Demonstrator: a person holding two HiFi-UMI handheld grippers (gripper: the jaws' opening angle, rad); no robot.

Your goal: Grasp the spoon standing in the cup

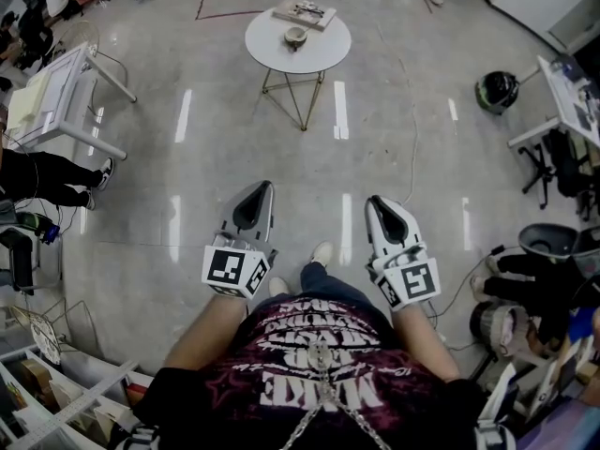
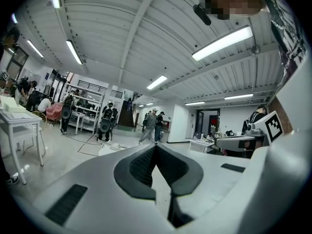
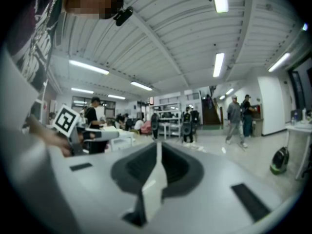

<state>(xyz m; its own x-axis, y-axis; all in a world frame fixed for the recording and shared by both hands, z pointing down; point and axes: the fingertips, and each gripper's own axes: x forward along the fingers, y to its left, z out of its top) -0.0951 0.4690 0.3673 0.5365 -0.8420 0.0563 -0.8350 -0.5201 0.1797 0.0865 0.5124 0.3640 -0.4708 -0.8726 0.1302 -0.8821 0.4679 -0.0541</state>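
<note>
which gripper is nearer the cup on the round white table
Left, narrowly. Both are far short of the cup: the left gripper sits almost in line with it, the right gripper further off to its right.

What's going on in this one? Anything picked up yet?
Nothing yet. A person stands on the open floor holding the left gripper and the right gripper out in front, both with jaws together and empty. The round white table with the cup lies well ahead, beyond both grippers. The cup is too small to show a spoon.
</note>
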